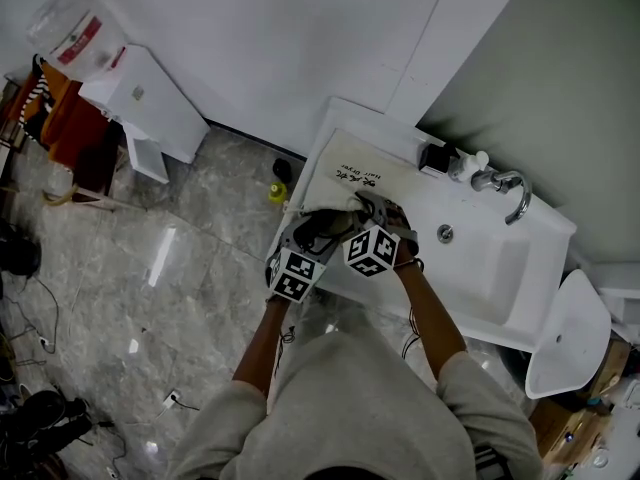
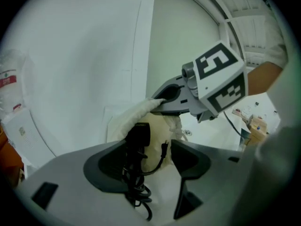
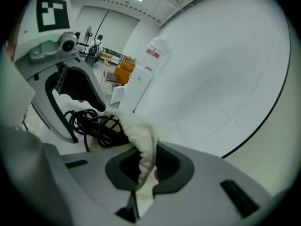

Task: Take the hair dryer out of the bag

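Beside the washbasin, at nine o'clock of the faucet, lies the cream cloth bag — the right gripper is clenched on its rim. The left gripper is released — the black hair dryer and its coiled cord sit between the jaws, against the bag.

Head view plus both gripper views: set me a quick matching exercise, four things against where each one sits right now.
Things:
1 bag
2 power cord
3 tap
4 yellow object

Places:
A on the floor beside the counter
B on the sink rim by the wall
C cloth pinched in the right gripper jaws
D black bundle between the left gripper parted jaws

Pairs: 1-C, 2-D, 3-B, 4-A
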The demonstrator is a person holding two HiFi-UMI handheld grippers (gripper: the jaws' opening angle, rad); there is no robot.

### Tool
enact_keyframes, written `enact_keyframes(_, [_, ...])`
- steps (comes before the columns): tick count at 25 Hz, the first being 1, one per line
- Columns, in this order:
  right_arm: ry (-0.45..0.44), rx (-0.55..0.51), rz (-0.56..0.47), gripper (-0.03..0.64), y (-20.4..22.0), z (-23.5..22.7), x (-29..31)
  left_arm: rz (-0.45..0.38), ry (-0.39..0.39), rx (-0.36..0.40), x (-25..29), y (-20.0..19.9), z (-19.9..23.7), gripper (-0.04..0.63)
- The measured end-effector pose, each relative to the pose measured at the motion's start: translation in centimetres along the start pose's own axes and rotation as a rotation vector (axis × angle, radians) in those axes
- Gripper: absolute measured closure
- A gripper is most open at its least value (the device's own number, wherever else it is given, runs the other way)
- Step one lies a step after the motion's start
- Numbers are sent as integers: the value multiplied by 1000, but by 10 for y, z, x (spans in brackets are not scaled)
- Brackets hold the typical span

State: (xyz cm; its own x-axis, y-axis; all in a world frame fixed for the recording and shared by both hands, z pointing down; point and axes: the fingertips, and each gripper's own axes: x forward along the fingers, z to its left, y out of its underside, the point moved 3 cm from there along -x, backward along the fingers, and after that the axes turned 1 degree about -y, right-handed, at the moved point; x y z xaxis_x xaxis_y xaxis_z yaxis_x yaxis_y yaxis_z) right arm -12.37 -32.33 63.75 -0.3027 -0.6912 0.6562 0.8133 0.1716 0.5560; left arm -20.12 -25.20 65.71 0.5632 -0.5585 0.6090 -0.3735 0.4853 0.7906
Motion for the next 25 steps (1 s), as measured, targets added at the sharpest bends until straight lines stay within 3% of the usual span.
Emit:
enact_keyframes(5, [-15, -19, -22, 594, -7, 0, -2, 92, -26, 32, 17, 10, 1, 316])
enact_keyframes(11, [-30, -35, -36, 594, -8, -2, -4, 145, -87, 56, 27, 9, 11, 316])
enact_keyframes(25, [-62, -51, -54, 594, -4, -4, -2, 276, -86, 72, 45, 19, 12, 314])
